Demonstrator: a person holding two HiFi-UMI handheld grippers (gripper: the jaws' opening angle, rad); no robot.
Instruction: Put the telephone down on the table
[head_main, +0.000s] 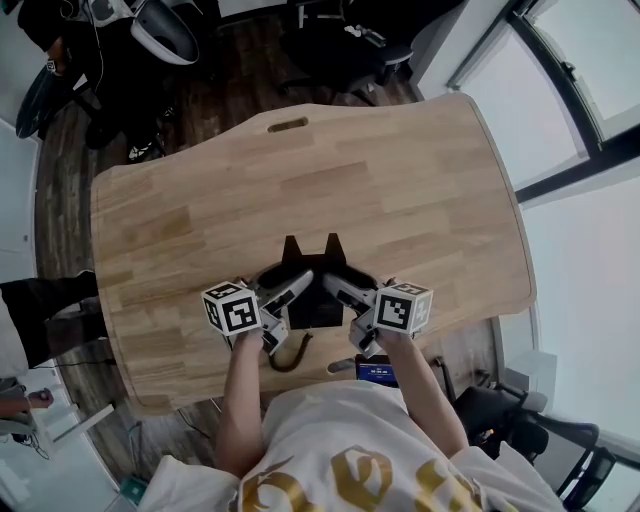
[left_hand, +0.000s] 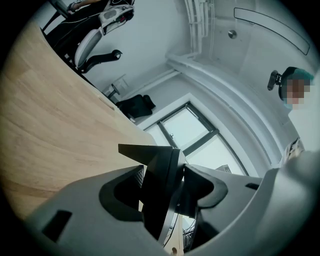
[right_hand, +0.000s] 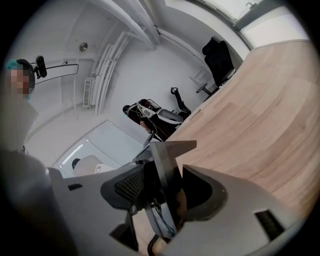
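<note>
A black telephone (head_main: 315, 310) with two pointed ends hangs just above the near part of the wooden table (head_main: 400, 180). My left gripper (head_main: 293, 298) is shut on its left side and my right gripper (head_main: 345, 298) on its right side. In the left gripper view the telephone's dark edge (left_hand: 160, 185) is pinched between the grey jaws of the left gripper (left_hand: 162, 200). In the right gripper view the same body (right_hand: 167, 170) sits clamped in the right gripper (right_hand: 162, 192). A dark coiled cord (head_main: 290, 358) hangs from the telephone by the table's near edge.
The table has a slot (head_main: 288, 125) near its far edge. Office chairs (head_main: 340, 50) stand beyond it and a window wall (head_main: 590, 120) runs along the right. A person's leg (head_main: 40, 320) is at the left. A small lit screen (head_main: 378, 372) shows under the near edge.
</note>
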